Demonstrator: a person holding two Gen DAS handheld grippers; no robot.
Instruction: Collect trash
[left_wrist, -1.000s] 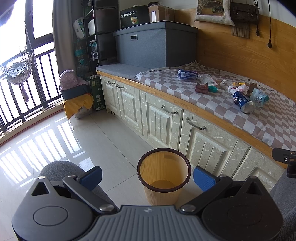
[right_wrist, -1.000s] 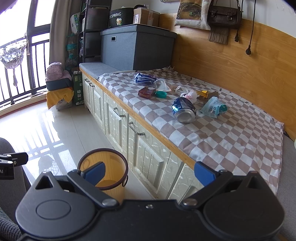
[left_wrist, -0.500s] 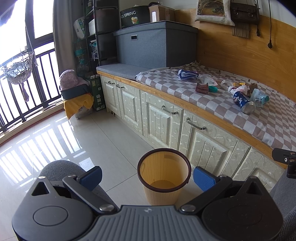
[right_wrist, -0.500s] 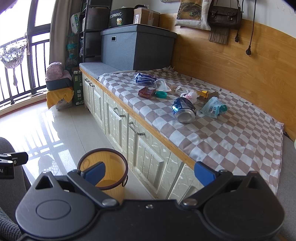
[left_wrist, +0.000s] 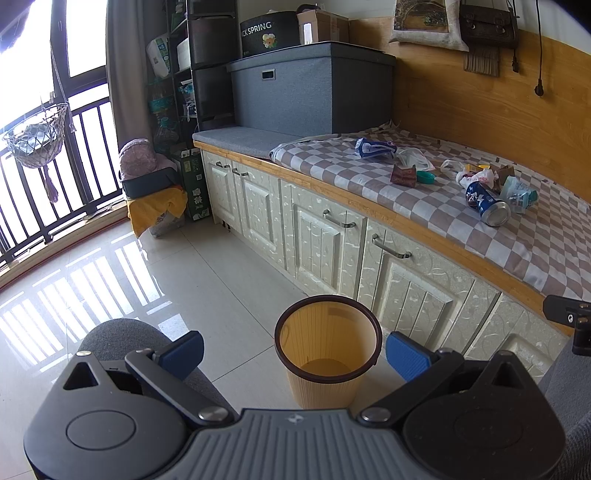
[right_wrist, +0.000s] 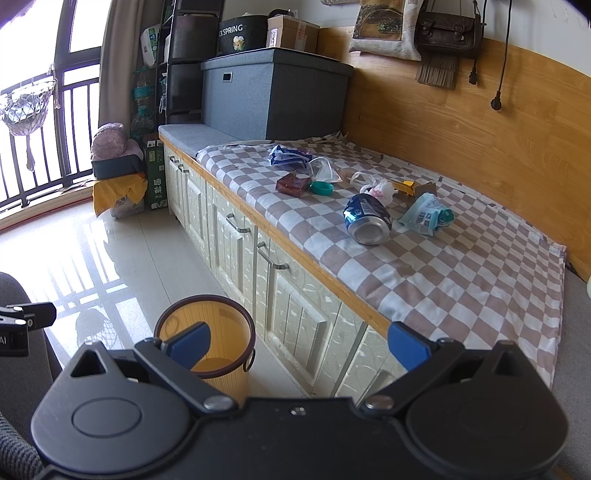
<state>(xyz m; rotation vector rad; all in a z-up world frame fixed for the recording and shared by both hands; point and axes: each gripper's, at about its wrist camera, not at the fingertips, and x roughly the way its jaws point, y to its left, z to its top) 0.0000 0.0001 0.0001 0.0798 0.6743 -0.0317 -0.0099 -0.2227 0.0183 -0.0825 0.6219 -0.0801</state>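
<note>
- Hovering spread wide and empty: left gripper (left_wrist: 293, 350), right gripper (right_wrist: 299, 345).
- Standing on glossy tile: ribbed round bin (left_wrist: 328, 349).
- Lying on checked cloth (right_wrist: 424, 266): dented metal can (right_wrist: 366, 219), crinkled wrappers (right_wrist: 424, 214).

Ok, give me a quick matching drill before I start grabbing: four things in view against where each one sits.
Things:
1. blue can
2. waste bin
3. grey storage box
4. teal cap

Places:
A. on the floor in front of the cabinet doors
B. at the far end of the bench, on the grey cushion
C. lying on its side on the checked cloth, base toward the camera
D. on the checked cloth right beside the dark red packet

Pairs: 1-C, 2-A, 3-B, 4-D
</note>
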